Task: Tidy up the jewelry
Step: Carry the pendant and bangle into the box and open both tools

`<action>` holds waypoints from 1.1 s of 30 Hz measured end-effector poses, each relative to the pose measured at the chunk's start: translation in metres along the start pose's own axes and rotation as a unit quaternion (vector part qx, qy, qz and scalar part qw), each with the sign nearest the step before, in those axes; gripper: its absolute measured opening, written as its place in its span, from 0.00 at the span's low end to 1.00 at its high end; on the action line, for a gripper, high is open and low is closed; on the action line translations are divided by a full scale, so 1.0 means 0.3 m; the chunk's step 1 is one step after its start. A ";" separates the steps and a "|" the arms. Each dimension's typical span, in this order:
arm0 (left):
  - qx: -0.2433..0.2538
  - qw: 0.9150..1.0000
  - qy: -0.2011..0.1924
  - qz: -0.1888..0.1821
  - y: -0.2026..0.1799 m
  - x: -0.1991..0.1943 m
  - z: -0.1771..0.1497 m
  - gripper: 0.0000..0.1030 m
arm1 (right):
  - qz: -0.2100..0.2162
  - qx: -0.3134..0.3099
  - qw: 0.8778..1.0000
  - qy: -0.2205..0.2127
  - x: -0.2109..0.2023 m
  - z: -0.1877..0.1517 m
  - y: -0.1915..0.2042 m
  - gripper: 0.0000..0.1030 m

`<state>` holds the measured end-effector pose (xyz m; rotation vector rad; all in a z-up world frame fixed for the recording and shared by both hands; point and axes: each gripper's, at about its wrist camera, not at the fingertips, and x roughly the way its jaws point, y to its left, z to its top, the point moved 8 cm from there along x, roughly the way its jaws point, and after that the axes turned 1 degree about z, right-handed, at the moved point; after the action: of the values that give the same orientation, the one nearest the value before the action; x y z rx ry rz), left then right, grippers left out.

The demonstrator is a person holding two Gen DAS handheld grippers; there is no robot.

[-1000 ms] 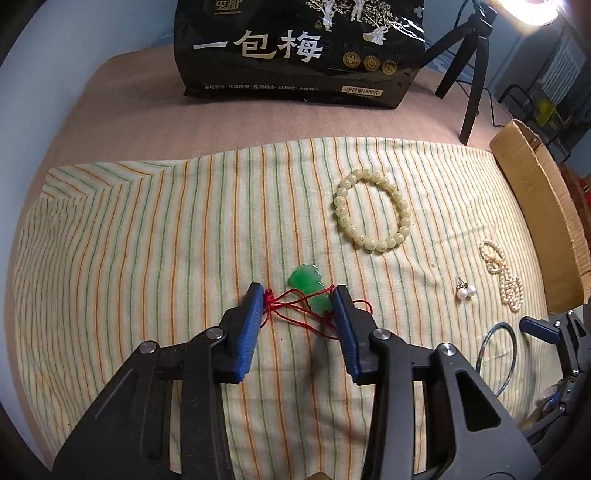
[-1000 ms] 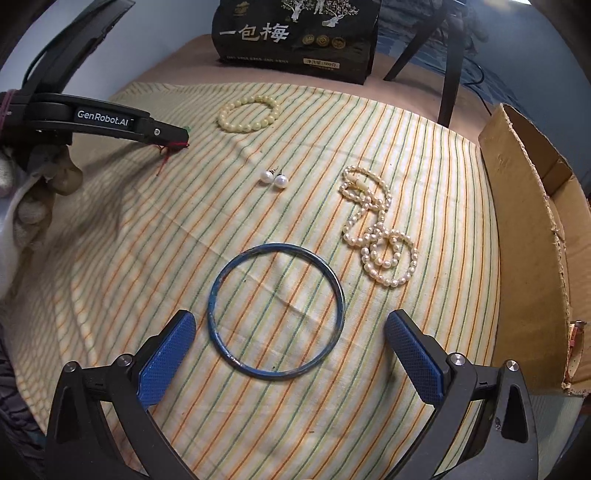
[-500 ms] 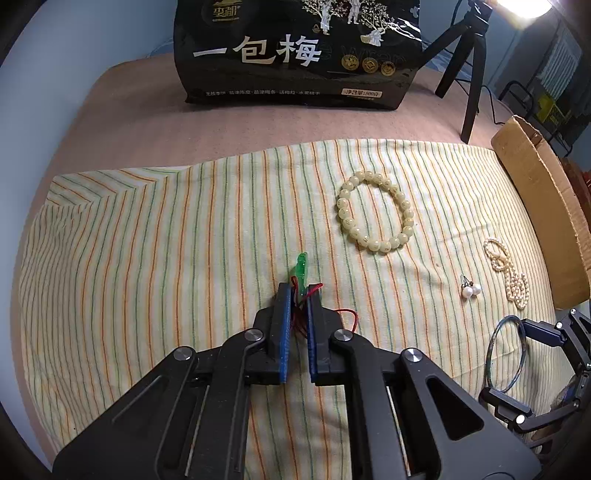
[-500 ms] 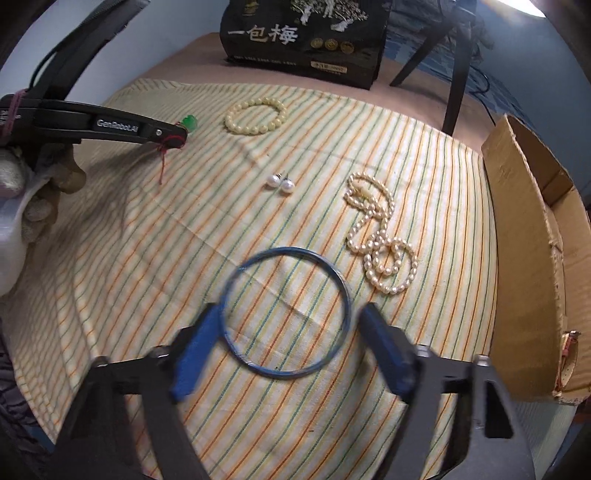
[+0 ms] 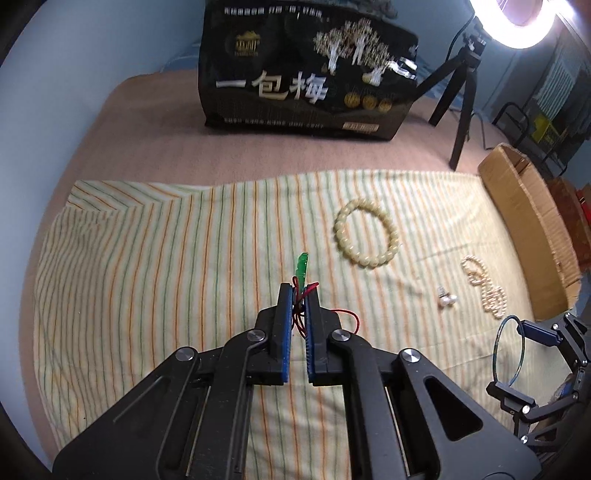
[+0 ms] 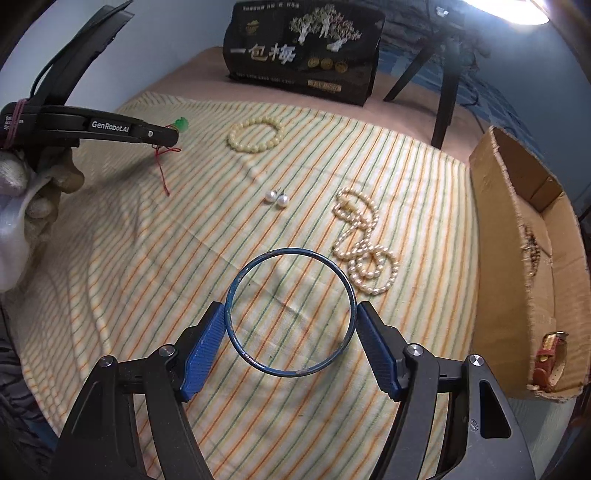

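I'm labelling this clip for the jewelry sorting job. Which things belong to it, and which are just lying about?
Job:
green pendant in left gripper
blue bangle in right gripper
bead bracelet
pearl earrings
pearl necklace
cardboard box

Lying about:
black bag
tripod
ring light

Left gripper (image 5: 300,291): black frame, blue-padded fingers (image 5: 286,332) drawn together almost to touching, parallel, pointing steeply downward; clamped on a green pendant with red cord (image 5: 302,266), the green tip standing out beyond the fingertips, loose cord trailing below; raised clear of the surface. Left hand (image 6: 35,206): gloved in white, wrapped round the gripper's handle, seen at the left edge of the right wrist view. Right gripper (image 6: 290,314): black frame, blue-padded fingers (image 6: 205,343) spread wide, angled downward; each pad pressing an opposite side of a blue bangle (image 6: 290,256), the ring spanning the gap between them.
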<state>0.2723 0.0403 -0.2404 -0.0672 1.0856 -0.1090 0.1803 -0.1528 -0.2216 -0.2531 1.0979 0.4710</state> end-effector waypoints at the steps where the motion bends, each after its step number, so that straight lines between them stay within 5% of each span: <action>1: 0.000 1.000 -0.005 -0.001 -0.005 -0.014 0.006 0.04 | -0.001 0.001 1.000 -0.005 -0.014 0.004 -0.005 0.69; 15: 0.008 0.996 -0.064 -0.057 -0.174 -0.196 0.082 0.04 | -0.022 0.030 0.997 -0.073 -0.229 0.082 -0.121 0.69; 33: 0.082 0.982 -0.101 -0.140 -0.610 -0.349 0.099 0.04 | -0.094 0.124 0.980 -0.124 -0.417 0.110 -0.548 0.69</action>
<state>0.2399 -0.1285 -0.1148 -0.0806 0.8561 -0.4360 0.2397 -0.3127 -0.1002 -0.0750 0.8680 0.1867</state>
